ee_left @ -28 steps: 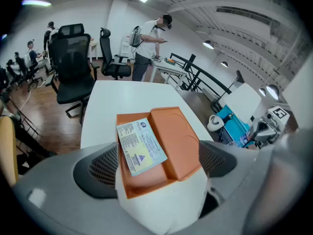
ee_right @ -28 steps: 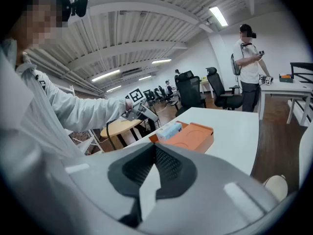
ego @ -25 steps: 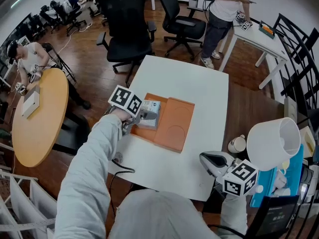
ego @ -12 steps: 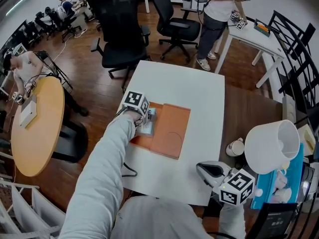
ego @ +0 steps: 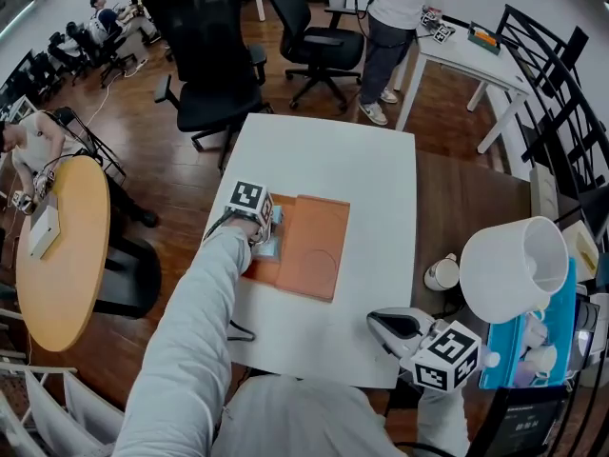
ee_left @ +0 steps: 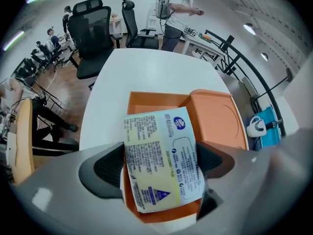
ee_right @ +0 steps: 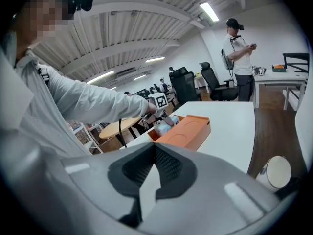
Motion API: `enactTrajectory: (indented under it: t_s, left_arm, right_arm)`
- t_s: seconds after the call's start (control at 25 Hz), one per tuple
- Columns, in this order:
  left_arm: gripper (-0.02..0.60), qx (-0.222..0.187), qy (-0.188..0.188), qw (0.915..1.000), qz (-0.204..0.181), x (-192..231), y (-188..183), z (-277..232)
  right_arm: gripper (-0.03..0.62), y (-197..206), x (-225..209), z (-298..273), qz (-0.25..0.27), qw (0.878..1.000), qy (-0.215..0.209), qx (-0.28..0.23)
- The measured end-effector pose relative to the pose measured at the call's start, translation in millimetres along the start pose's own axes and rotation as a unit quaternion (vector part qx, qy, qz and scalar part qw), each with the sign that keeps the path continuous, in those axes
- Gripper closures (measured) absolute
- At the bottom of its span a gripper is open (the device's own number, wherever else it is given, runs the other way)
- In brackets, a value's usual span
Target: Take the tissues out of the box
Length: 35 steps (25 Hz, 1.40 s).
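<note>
An orange box (ego: 284, 274) lies open on the white table (ego: 333, 169), its lid (ego: 316, 246) flat to the right. Inside it lies a pale tissue pack (ee_left: 164, 155) with blue print. My left gripper (ee_left: 161, 165) reaches down over the box, and its jaws are closing with the pack between them, both pads touching its sides. In the head view the left gripper (ego: 265, 228) covers most of the tissue pack (ego: 274, 244). My right gripper (ego: 388, 324) hangs at the table's near right corner, shut and empty. The right gripper view shows the box (ee_right: 188, 131) from afar.
A white mug (ego: 442, 274) and a large white lampshade (ego: 514, 269) stand right of the table on a dark surface. Black office chairs (ego: 205, 74) sit beyond the far edge. A round wooden table (ego: 48, 265) is at the left. A person (ego: 390, 8) stands at the back.
My left gripper has moved from the box's left edge to over the tissue pack, which now sits between its jaws. The right gripper has stayed in place.
</note>
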State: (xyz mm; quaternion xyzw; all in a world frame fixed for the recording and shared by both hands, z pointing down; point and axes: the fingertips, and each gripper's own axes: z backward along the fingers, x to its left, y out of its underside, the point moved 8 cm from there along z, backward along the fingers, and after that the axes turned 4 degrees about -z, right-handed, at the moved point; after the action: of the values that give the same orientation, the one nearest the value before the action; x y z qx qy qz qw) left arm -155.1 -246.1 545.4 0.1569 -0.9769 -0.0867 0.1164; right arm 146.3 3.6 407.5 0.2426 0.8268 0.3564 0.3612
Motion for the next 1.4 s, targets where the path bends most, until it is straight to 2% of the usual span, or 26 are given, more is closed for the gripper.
enactTrajectory:
  t_s: [0.24, 0.52, 0.64, 0.72, 0.8, 0.92, 1.04, 1.12, 1.2, 1.36, 1.4]
  left_arm:
    - [0.163, 0.009, -0.006, 0.9997, -0.024, 2, 4, 8]
    - [0.169, -0.028, 0.012, 0.9974, -0.064, -1, -8, 51]
    - [0.169, -0.05, 0.017, 0.9909, -0.123, -12, -13, 85]
    - [0.169, -0.064, 0.015, 0.9794, -0.191, -26, -9, 115]
    - [0.169, -0.07, 0.02, 0.9593, -0.273, -45, 5, 145]
    - [0.167, -0.051, 0.046, 0.9179, -0.391, -76, 44, 178]
    - [0.167, -0.004, 0.073, 0.883, -0.464, -95, 92, 184]
    - [0.167, 0.025, 0.078, 0.8577, -0.508, -103, 119, 175]
    - [0.167, 0.055, 0.078, 0.828, -0.553, -107, 145, 157]
    - [0.167, 0.108, 0.069, 0.7558, -0.642, -109, 185, 116]
    - [0.166, 0.113, 0.074, 0.7405, -0.658, -112, 192, 105]
  right_arm:
    - [0.592, -1, 4, -7, 0.003, 1.0, -0.008, 0.005]
    - [0.592, -6, 9, -13, 0.006, 1.0, -0.018, 0.001]
    - [0.592, -11, 12, -14, 0.011, 1.0, -0.024, -0.003]
    - [0.592, -13, 13, -14, 0.015, 1.0, -0.026, -0.006]
    - [0.592, -14, 14, -13, 0.017, 0.999, -0.028, -0.007]
    - [0.592, -14, 15, -15, 0.018, 1.0, -0.025, -0.004]
    - [0.592, -14, 16, -17, 0.019, 0.999, -0.027, 0.001]
    - [0.592, -14, 17, -17, 0.02, 0.999, -0.029, 0.004]
    - [0.592, -14, 20, -20, 0.023, 0.999, -0.033, 0.007]
    - [0.592, -14, 30, -28, 0.028, 0.999, -0.04, 0.015]
    - [0.592, -13, 32, -29, 0.029, 0.999, -0.041, 0.017]
